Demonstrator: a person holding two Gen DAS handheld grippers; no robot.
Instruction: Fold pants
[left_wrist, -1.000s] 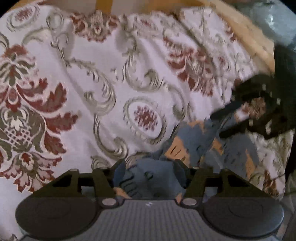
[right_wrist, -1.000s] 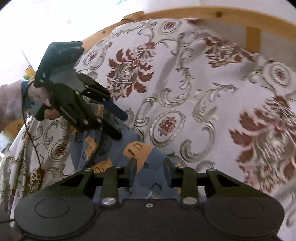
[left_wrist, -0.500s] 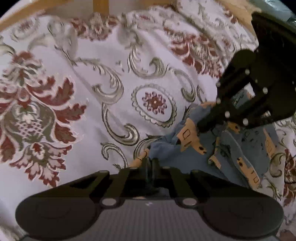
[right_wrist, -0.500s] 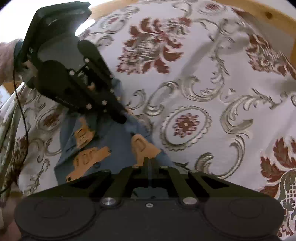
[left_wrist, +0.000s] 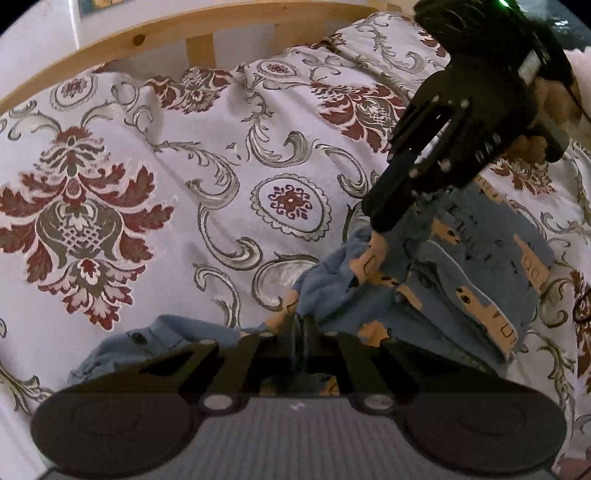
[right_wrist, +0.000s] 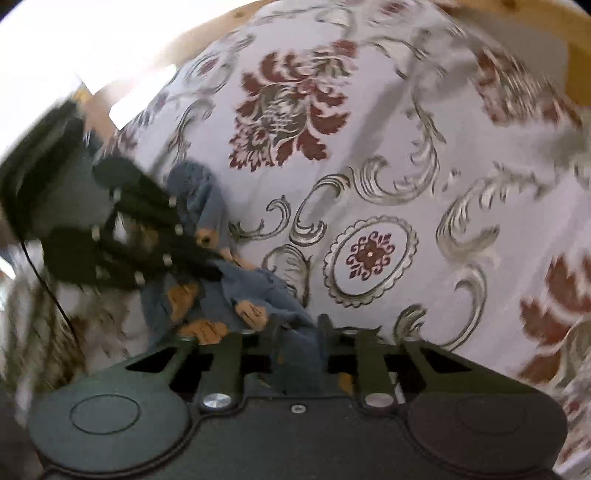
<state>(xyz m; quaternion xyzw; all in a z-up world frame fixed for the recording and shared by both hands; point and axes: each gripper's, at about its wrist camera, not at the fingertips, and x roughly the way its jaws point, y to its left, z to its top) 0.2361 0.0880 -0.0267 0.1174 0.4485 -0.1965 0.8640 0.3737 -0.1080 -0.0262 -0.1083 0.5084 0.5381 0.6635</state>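
Note:
The pants (left_wrist: 458, 288) are blue with orange prints and lie bunched on the patterned bedspread (left_wrist: 147, 192). My left gripper (left_wrist: 300, 325) is shut on a fold of the pants at their near edge. My right gripper (left_wrist: 384, 218) comes down from the upper right onto the pants. In the right wrist view the pants (right_wrist: 255, 291) hang crumpled, the right gripper (right_wrist: 297, 328) is partly parted with blue cloth between its fingers, and the left gripper (right_wrist: 207, 266) pinches the cloth at the left.
The bedspread (right_wrist: 369, 177) is white with red and grey floral patterns and covers the bed. A wooden bed frame (left_wrist: 192, 40) runs along the far edge. A black cable (right_wrist: 55, 295) hangs at the left of the right wrist view.
Both grippers went from open to shut on the pants. Since then they have lifted the cloth, and the right gripper's fingers have parted somewhat around it. The right wrist view is motion-blurred.

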